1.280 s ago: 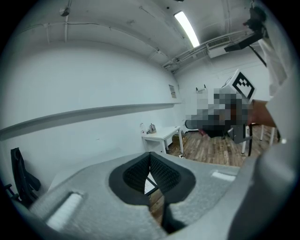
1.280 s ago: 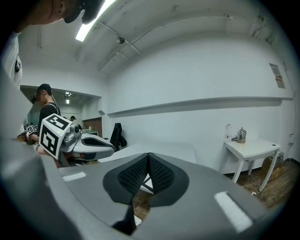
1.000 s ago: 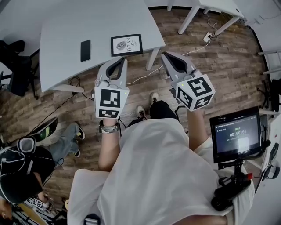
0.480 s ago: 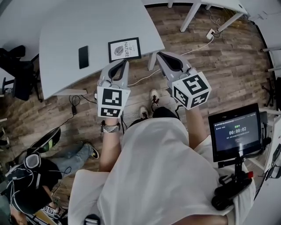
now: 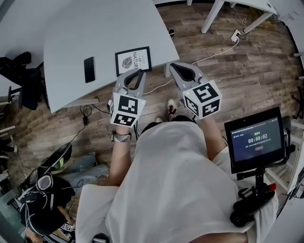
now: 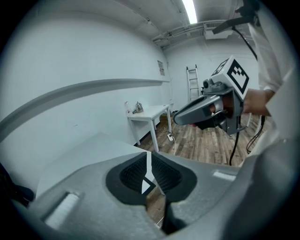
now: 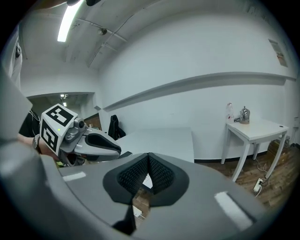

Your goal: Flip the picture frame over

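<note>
The black picture frame [image 5: 133, 60] lies face up, showing a leaf print, near the front edge of the grey table [image 5: 80, 33]. My left gripper [image 5: 138, 73] hovers just in front of the frame's near edge. Its jaws have just been opening; a thin slit shows between the pads in the left gripper view [image 6: 149, 157], with nothing held. My right gripper [image 5: 172, 66] is off the table's right corner, above the floor. Its pads meet with nothing between them [image 7: 148, 157].
A black phone [image 5: 89, 69] lies on the table left of the frame. White tables [image 5: 223, 7] and a power strip [image 5: 236, 34] are at the far right, a monitor on a stand [image 5: 256, 140] at my right. A person [image 5: 52, 190] sits on the floor at lower left.
Both grippers have moved forward and down towards the table's front edge; the left one now sits right at the frame. The left jaws have parted a crack.
</note>
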`<action>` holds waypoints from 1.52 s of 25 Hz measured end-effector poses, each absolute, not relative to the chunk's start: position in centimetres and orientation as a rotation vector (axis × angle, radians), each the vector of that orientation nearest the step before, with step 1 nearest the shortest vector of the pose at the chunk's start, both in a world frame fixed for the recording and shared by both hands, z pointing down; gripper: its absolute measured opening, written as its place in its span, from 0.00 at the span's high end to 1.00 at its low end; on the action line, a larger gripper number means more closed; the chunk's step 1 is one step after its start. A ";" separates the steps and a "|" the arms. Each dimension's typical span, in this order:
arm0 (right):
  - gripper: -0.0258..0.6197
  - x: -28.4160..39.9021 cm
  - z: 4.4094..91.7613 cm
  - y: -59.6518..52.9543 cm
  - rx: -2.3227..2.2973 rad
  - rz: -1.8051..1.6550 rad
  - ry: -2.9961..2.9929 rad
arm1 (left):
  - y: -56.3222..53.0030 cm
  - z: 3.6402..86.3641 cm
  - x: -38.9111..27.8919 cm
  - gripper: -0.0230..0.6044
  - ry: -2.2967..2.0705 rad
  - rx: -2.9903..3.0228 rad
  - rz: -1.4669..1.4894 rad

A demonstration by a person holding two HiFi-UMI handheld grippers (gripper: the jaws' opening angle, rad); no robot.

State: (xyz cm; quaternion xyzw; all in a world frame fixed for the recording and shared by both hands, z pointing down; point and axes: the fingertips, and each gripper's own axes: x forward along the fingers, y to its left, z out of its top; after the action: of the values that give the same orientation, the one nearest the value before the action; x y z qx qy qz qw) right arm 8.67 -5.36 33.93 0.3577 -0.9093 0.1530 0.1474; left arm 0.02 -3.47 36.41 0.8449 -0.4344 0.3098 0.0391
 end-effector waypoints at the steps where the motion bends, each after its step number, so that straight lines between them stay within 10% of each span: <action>1: 0.96 8.8 34.7 -5.5 1.023 0.458 -2.614 | -3.5 37.0 0.3 0.92 -1.320 2.582 0.973; 38: 0.96 6.3 55.2 -9.8 1.007 0.753 -2.364 | -7.3 59.8 -2.4 0.75 -0.920 2.511 1.886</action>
State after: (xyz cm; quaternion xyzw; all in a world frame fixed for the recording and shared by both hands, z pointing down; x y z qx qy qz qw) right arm 6.32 -9.82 55.25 0.3659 -0.8593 0.2736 0.2301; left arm -2.41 -7.35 59.81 0.7657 -0.2806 0.5751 -0.0654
